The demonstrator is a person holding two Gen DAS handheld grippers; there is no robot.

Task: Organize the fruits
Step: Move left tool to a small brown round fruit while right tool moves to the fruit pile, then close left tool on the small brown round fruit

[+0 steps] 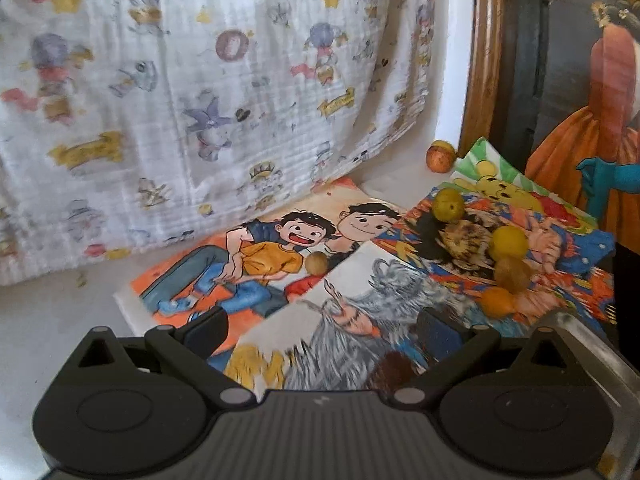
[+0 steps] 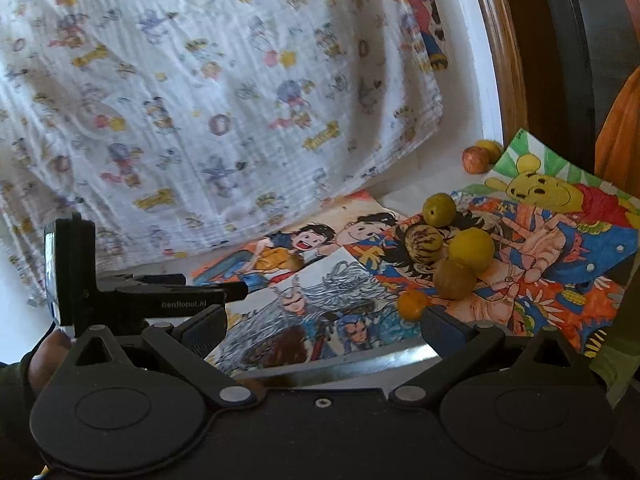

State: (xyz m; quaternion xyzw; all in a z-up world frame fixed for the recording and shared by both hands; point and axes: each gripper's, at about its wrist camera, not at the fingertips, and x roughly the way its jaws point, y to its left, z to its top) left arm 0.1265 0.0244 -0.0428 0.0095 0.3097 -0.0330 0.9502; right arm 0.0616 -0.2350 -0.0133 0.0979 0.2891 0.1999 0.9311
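Observation:
Several small fruits lie in a cluster on cartoon drawings: a green one [image 1: 449,205] [image 2: 439,210], a striped one [image 1: 466,242] [image 2: 424,245], a yellow one [image 1: 509,242] [image 2: 471,250], a brown one [image 1: 513,274] [image 2: 454,279] and an orange one [image 1: 497,301] [image 2: 412,304]. A tan fruit [image 1: 316,263] lies alone on the drawing of two boys. By the wall sits a reddish fruit [image 1: 440,155] [image 2: 475,160] with a yellow one [image 2: 490,147] behind it. My left gripper [image 1: 324,332] is open and empty, short of the cluster. My right gripper [image 2: 324,330] is also open and empty, with the orange fruit just beyond its right finger.
A printed white cloth [image 1: 200,100] hangs along the back. Coloured drawings [image 2: 560,248] cover the surface. A wooden frame [image 1: 484,60] stands at the right. A shiny metal edge [image 2: 360,364] runs close under the right gripper. A hand [image 2: 48,356] holds the left gripper's body [image 2: 160,300].

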